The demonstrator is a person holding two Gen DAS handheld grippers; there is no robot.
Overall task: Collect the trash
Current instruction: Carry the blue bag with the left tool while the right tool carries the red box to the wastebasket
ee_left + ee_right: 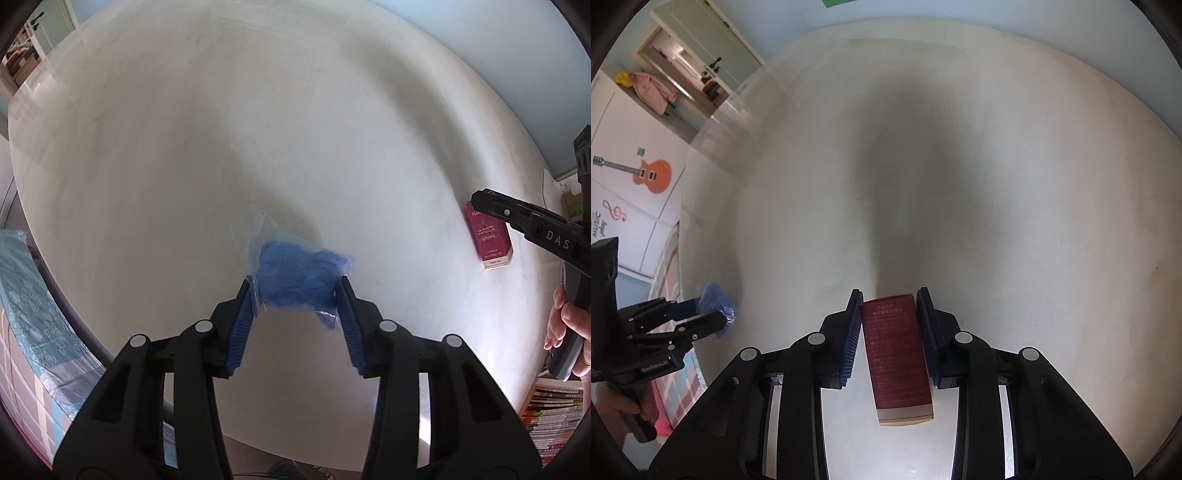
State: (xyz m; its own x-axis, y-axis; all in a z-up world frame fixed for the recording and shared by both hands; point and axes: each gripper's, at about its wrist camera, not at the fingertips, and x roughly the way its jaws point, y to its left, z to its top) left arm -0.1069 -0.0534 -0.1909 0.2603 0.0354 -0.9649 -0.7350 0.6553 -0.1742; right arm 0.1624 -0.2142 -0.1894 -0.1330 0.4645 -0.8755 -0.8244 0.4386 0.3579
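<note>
Trash is being gripped, not yet collected: on the white table [147,147], the left gripper [297,295] is pinching the blue plastic wad [295,277], while the right gripper [888,314] is clamping the red carton [897,354] lying well apart from it. Lifting and binning are remaining.

My table [997,184] is white and round. Beyond its far left edge I see a door [713,44] standing ajar, a pink coat [652,92] hanging nearer, and a guitar sticker [652,175]. Stacked magazines [554,417] sit below its right edge.
</note>
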